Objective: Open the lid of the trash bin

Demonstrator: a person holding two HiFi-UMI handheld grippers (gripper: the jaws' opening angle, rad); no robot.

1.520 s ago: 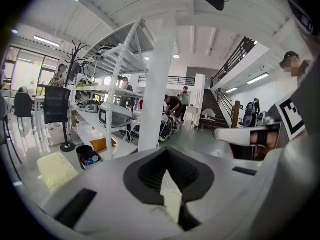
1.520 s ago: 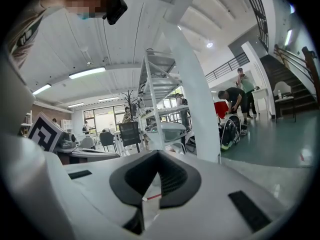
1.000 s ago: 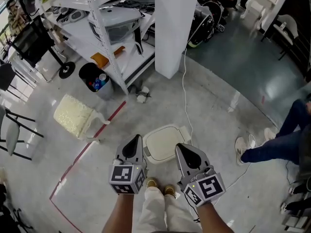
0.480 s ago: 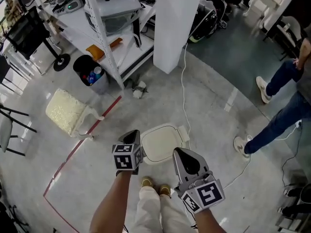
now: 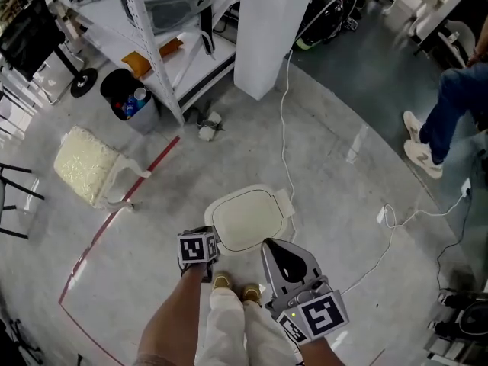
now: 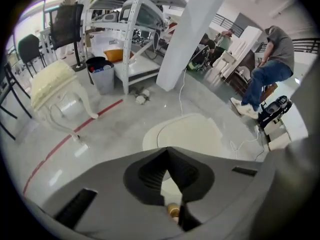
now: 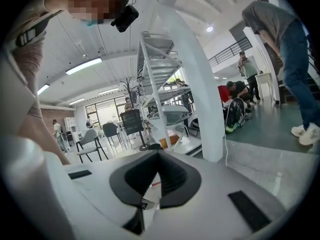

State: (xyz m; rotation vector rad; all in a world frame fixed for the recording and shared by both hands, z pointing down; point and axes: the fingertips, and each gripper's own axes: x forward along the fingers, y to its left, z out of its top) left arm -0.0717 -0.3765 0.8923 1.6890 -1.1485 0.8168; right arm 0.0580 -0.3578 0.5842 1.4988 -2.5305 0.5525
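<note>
Cream bin lid [image 5: 245, 218] lies shut; my left gripper [image 6: 167, 151] beside it and right gripper [image 5: 274, 246] are both closed, empty.

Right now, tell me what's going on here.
A person stands over a white trash bin on the floor, a gripper in each hand. The lid lies flat and shut. The left gripper is low at the bin's near edge, pointing at the lid, jaws together and empty. The right gripper is raised, aimed out into the room, also shut and empty.
</note>
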